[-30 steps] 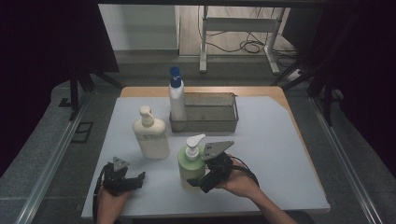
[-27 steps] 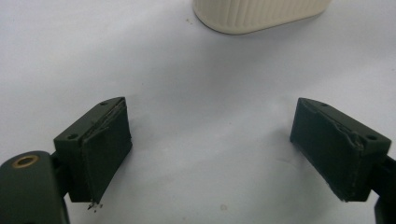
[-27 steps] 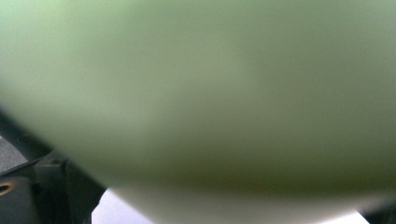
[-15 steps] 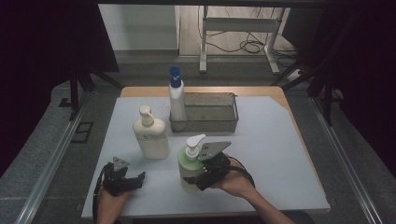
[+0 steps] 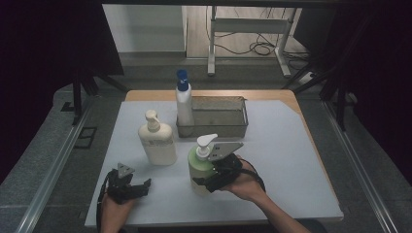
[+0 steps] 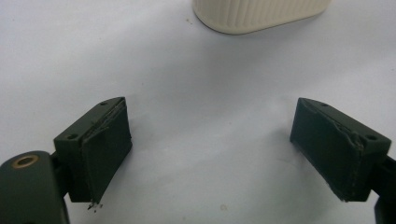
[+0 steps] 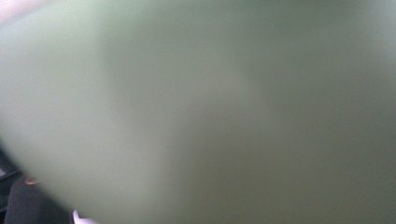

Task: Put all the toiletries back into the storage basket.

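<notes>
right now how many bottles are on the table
3. A green pump bottle stands nearest the person, at the right gripper. A cream pump bottle stands left of it. A white bottle with a blue cap stands at the metal tray's left end.

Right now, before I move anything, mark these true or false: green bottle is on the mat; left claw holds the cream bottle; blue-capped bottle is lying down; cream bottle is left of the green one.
1. The green bottle stands on the white mat. True.
2. The left claw holds the cream bottle. False: its jaws stand open over bare mat, apart from the bottle.
3. The blue-capped bottle lies down. False: it stands upright by the metal tray.
4. In the high view, the cream bottle is left of the green bottle. True.
</notes>
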Tool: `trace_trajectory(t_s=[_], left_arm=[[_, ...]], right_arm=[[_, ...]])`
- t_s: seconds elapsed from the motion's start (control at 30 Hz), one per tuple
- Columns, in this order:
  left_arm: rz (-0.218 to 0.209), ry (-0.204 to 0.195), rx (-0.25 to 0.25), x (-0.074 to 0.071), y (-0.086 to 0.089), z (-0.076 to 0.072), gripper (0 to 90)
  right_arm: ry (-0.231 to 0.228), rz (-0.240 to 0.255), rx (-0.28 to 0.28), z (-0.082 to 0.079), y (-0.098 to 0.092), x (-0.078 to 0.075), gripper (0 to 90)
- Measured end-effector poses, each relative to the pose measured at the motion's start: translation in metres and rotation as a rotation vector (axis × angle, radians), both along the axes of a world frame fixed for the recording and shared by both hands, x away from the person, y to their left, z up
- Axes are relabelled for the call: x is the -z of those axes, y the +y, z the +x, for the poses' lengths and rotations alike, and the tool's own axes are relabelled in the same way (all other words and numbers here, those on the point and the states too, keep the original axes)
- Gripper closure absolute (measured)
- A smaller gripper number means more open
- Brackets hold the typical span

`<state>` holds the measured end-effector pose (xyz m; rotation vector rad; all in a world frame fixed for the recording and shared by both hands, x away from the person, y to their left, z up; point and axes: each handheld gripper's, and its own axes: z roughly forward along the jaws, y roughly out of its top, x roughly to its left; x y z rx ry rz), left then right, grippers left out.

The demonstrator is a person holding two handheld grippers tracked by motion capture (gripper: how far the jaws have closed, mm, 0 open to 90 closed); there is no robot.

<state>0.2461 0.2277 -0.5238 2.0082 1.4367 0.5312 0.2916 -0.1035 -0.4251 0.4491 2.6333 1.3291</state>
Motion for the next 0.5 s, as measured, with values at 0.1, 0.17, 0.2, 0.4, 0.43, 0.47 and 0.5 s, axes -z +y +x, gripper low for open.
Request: trace_trajectory(t_s=[0.1, 0.17, 0.2, 0.4, 0.43, 0.47, 0.5], left_arm=[[-0.001, -0.001, 0.000, 0.000, 0.000, 0.000, 11.9], [-0.002, -0.002, 0.000, 0.000, 0.000, 0.000, 12.0], [-0.002, -0.002, 0.000, 0.000, 0.000, 0.000, 12.0], [-0.003, -0.002, 0.000, 0.000, 0.000, 0.000, 12.0], [-0.003, -0.002, 0.000, 0.000, 0.000, 0.000, 12.0], [-0.003, -0.002, 0.000, 0.000, 0.000, 0.000, 11.9], [-0.003, -0.002, 0.000, 0.000, 0.000, 0.000, 12.0]], right_arm=[[-0.002, 0.004, 0.020, 0.004, -0.002, -0.004, 12.5], [-0.003, 0.011, 0.039, 0.008, -0.003, -0.006, 12.5], [-0.003, 0.014, 0.047, 0.010, -0.004, -0.008, 12.5], [-0.004, 0.014, 0.089, 0.025, -0.005, -0.014, 12.6], [-0.003, 0.012, 0.097, 0.027, -0.005, -0.015, 12.6], [-0.006, 0.011, 0.105, 0.030, -0.005, -0.017, 12.6], [-0.010, 0.013, 0.110, 0.033, -0.005, -0.018, 12.6]])
